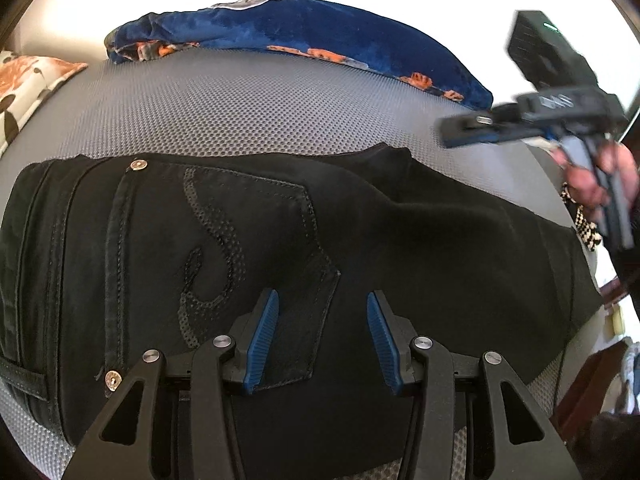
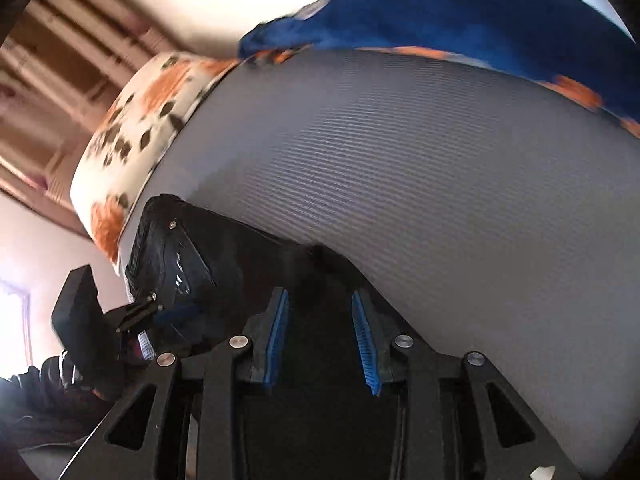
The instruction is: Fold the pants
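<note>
Pants (image 1: 360,232) lie crosswise, waistband left (pocket up), legs right.

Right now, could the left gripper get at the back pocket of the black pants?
Probably yes: the left gripper hangs open right over the back pocket of the black pants, with nothing between.

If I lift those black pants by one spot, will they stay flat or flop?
Probably flop: the black pants already drape in soft folds across the grey mat. The pocket end, with its seams and rivets, looks thicker, so it may hang heavier. The mat's dotted texture suggests they would drag rather than slide if pushed.
</note>
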Available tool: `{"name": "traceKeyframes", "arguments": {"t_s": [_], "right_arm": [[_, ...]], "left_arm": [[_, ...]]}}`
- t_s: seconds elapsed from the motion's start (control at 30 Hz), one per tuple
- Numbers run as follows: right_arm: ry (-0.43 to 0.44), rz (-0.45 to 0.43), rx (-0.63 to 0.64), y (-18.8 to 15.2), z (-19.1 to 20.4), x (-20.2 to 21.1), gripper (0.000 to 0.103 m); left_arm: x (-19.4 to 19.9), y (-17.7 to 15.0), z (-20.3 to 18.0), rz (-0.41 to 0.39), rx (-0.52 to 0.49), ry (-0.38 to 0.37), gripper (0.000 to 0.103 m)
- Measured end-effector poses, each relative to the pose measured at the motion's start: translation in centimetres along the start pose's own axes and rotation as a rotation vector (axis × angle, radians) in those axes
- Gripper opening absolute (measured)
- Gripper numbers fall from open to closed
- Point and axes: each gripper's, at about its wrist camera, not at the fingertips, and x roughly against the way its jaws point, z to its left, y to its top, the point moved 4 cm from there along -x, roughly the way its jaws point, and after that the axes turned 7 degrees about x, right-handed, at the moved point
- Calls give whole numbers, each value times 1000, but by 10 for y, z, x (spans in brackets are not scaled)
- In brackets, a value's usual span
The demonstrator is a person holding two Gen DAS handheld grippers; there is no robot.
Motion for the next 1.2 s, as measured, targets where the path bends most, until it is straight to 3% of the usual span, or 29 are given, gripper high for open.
{"name": "traceKeyframes", "arguments": {"t_s": [0.13,0.27,0.33,0.5,0.67,0.77,0.87,0.9,1.07,1.2], "right_arm": [[61,83,27,21,2,-33,32],[48,156,61,20,3,-54,31],[65,174,73,19,6,-58,16],[23,80,57,29,7,-48,9],[-88,72,53,29,-5,-70,6],[-91,51,29,32,-8,-73,7],[-122,42,44,31,-3,-67,20],[-138,24,27,31,-3,-60,31],[-232,-119,-20,16,-4,3,32],[-345,-131,-62,-21,-7,38,32]], "left_arm": [[3,-2,7,-2,21,-30,48],[4,-4,9,-5,22,-47,48],[4,-4,8,-5,11,-47,48],[6,-8,9,-19,10,-42,48],[7,-15,5,-40,-44,10,48],[7,-17,3,-42,-69,33,48],[10,-11,-1,-15,-54,49,48],[14,-7,-5,-20,-61,58,48],[31,25,-31,-113,-122,34,48],[11,53,-51,-105,-152,-11,48]]}}
